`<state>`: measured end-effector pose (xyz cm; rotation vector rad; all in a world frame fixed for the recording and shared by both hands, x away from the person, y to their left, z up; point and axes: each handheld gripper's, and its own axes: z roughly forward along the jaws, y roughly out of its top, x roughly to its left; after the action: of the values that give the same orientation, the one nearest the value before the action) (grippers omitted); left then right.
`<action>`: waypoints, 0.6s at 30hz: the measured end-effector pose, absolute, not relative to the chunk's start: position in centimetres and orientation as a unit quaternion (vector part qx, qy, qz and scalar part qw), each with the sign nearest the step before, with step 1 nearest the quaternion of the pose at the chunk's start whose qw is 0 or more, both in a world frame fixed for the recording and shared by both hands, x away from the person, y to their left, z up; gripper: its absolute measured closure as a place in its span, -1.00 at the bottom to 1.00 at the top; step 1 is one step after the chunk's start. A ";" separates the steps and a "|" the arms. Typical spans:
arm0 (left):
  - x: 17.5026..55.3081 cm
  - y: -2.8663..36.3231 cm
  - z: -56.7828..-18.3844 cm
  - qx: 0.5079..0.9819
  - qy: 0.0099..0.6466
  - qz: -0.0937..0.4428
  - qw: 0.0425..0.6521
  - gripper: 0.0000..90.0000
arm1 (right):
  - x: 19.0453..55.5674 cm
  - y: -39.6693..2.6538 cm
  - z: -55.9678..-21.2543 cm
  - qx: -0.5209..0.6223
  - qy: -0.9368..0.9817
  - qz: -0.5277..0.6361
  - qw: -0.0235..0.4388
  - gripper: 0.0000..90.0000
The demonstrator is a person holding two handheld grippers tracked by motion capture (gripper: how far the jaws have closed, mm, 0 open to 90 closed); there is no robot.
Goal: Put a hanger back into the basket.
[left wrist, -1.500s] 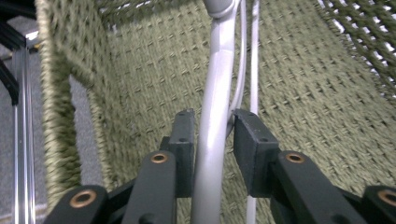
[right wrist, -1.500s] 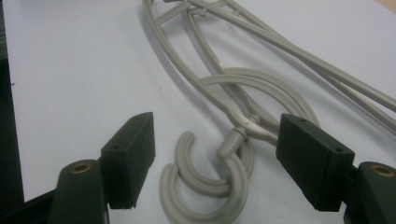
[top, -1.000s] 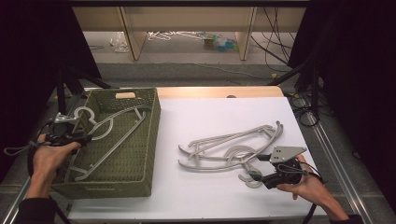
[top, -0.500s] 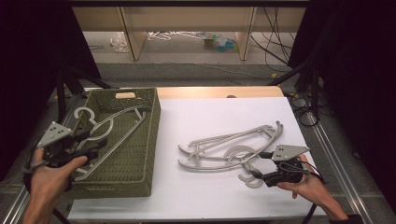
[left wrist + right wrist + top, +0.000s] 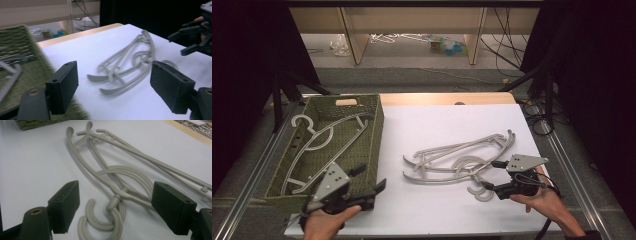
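This was a lab-style recording setup rather than a home. A white-topped table (image 5: 442, 125) stood between black curtains (image 5: 242, 75), with metal rails (image 5: 252, 170) along both its sides. Beyond the table, loose cables (image 5: 507, 40) trailed over a bare floor past plain wooden furniture legs (image 5: 354, 42).

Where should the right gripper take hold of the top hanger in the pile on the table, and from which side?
Probably the neck just below the hook of the top hanger: it is thin, lies flat and points toward the right gripper. Come from the hook end with the open jaws on either side of the neck.
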<state>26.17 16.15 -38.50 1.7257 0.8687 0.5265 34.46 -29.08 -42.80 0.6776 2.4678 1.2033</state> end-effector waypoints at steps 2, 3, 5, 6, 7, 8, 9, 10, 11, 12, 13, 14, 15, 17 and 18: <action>25.9 14.9 -39.3 0.735 0.344 0.243 0.532 -0.50 | 34.3 -29.2 -42.8 0.236 0.860 0.425 0.157 -0.47; 25.9 14.2 -39.9 0.748 0.327 0.243 0.525 -0.50 | 34.2 -29.2 -42.8 0.236 0.860 0.426 0.155 -0.47; 25.7 13.6 -40.5 0.750 0.323 0.226 0.531 -0.51 | 34.2 -29.4 -42.8 0.238 0.859 0.425 0.156 -0.47; 25.5 13.2 -40.9 0.747 0.324 0.224 0.535 -0.51 | 34.2 -29.4 -42.9 0.237 0.859 0.427 0.156 -0.47; 25.3 13.0 -41.3 0.750 0.323 0.225 0.532 -0.51 | 34.2 -29.4 -42.9 0.238 0.858 0.427 0.157 -0.48; 25.2 12.7 -41.7 0.751 0.319 0.229 0.531 -0.51 | 34.3 -29.4 -42.9 0.239 0.858 0.426 0.157 -0.48; 25.1 12.6 -42.1 0.746 0.324 0.225 0.537 -0.51 | 34.3 -29.4 -42.9 0.240 0.858 0.427 0.157 -0.48; 25.0 12.5 -42.5 0.745 0.327 0.224 0.536 -0.51 | 34.2 -29.3 -42.9 0.239 0.858 0.426 0.156 -0.49; 25.0 12.6 -42.7 0.747 0.324 0.225 0.536 -0.51 | 34.2 -29.3 -42.9 0.237 0.859 0.426 0.156 -0.49; 25.0 12.6 -43.0 0.743 0.329 0.222 0.539 -0.51 | 34.2 -29.2 -42.8 0.235 0.859 0.427 0.157 -0.49; 25.0 12.6 -43.3 0.743 0.328 0.223 0.538 -0.52 | 34.1 -29.2 -42.8 0.233 0.859 0.429 0.156 -0.50; 24.9 12.7 -43.6 0.750 0.321 0.228 0.532 -0.52 | 34.0 -29.2 -42.7 0.229 0.859 0.431 0.157 -0.50; 24.9 12.7 -43.8 0.752 0.318 0.225 0.531 -0.52 | 34.0 -29.3 -42.7 0.224 0.859 0.432 0.157 -0.53; 24.9 12.7 -44.0 0.749 0.326 0.218 0.534 -0.54 | 34.0 -29.3 -42.6 0.223 0.857 0.436 0.158 -0.54; 25.1 12.8 -44.1 0.752 0.318 0.221 0.533 -0.54 | 34.1 -29.4 -42.6 0.223 0.857 0.436 0.158 -0.55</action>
<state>25.05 12.76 -44.10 1.7943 0.7583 0.5277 34.09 -29.37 -42.65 0.6390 2.4517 1.2480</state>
